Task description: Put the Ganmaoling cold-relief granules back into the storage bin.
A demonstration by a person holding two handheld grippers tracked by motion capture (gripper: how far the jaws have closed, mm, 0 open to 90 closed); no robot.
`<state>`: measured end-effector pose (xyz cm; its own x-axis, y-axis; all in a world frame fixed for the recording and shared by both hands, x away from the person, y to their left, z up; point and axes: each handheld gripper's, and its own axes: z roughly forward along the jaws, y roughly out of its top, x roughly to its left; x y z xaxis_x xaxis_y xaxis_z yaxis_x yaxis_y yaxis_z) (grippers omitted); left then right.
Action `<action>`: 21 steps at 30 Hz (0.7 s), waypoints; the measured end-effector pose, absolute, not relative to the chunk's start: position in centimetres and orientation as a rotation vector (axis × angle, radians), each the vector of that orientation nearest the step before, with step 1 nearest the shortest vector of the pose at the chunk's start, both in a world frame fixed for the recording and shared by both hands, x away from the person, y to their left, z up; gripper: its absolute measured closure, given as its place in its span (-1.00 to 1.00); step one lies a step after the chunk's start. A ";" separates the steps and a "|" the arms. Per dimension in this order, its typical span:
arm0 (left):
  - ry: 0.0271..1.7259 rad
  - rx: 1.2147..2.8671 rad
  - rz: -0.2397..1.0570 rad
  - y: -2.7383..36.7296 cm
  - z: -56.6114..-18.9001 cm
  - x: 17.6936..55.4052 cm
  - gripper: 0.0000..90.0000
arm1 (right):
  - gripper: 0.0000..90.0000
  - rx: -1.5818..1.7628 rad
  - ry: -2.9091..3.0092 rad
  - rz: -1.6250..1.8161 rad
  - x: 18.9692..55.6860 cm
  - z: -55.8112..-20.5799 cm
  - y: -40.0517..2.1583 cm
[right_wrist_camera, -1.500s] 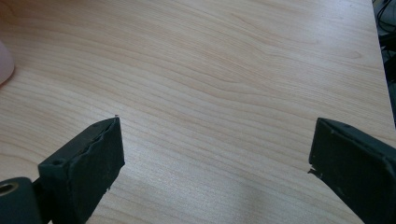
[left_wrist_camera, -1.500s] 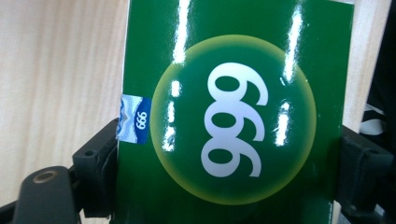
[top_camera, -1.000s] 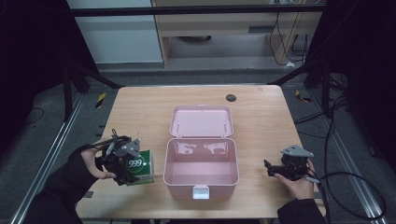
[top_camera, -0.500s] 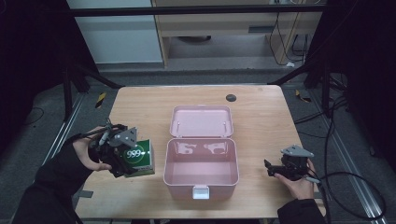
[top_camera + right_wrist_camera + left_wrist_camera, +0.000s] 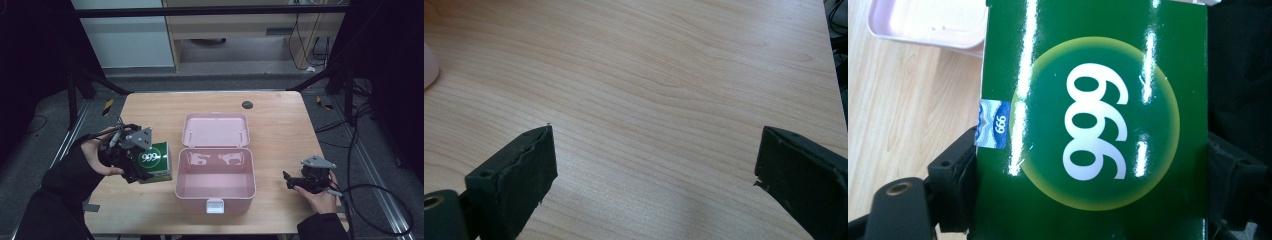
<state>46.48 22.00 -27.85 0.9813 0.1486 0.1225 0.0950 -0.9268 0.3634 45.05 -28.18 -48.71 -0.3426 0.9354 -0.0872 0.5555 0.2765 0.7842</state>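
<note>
A green box [image 5: 156, 161] marked 999 in white hangs above the table's left side, just left of the open pink case [image 5: 215, 175]. My left gripper [image 5: 142, 165] is shut on the box. In the left gripper view the green box [image 5: 1093, 120] sits between both black jaws, which press on its two sides. My right gripper [image 5: 287, 180] rests on the table to the right of the case, pointing toward it. In the right gripper view my right gripper [image 5: 654, 170] stands open with bare wood between the jaws.
The wooden table [image 5: 275, 125] has a small dark round disc [image 5: 247, 104] near its far edge. The case's lid [image 5: 216, 129] lies flat behind its tray. Dark floor and cables surround the table.
My left gripper has lifted the green box off the table and carried it a little toward the pink case. The right gripper has stayed where it was.
</note>
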 end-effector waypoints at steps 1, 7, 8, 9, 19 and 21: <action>0.173 2.765 0.212 21.9 -27.7 46.5 -0.68 | -0.92 1.336 2.003 0.896 45.0 -48.7 -28.2; 0.158 2.751 0.213 20.9 -27.0 46.7 -0.67 | -0.92 1.339 2.000 0.900 45.0 -48.7 -28.2; 0.152 2.751 0.210 20.7 -27.0 46.7 -0.67 | -0.92 1.339 2.001 0.900 45.0 -48.7 -28.2; 0.152 2.751 0.210 20.7 -27.0 46.7 -0.67 | -0.92 1.339 2.001 0.900 45.0 -48.7 -28.2; 0.111 2.737 0.195 18.8 -26.5 47.3 -0.67 | -0.92 1.337 2.002 0.901 45.0 -48.7 -28.2; 0.097 2.736 0.197 18.3 -26.5 47.4 -0.67 | -0.92 1.337 2.002 0.901 45.0 -48.7 -28.2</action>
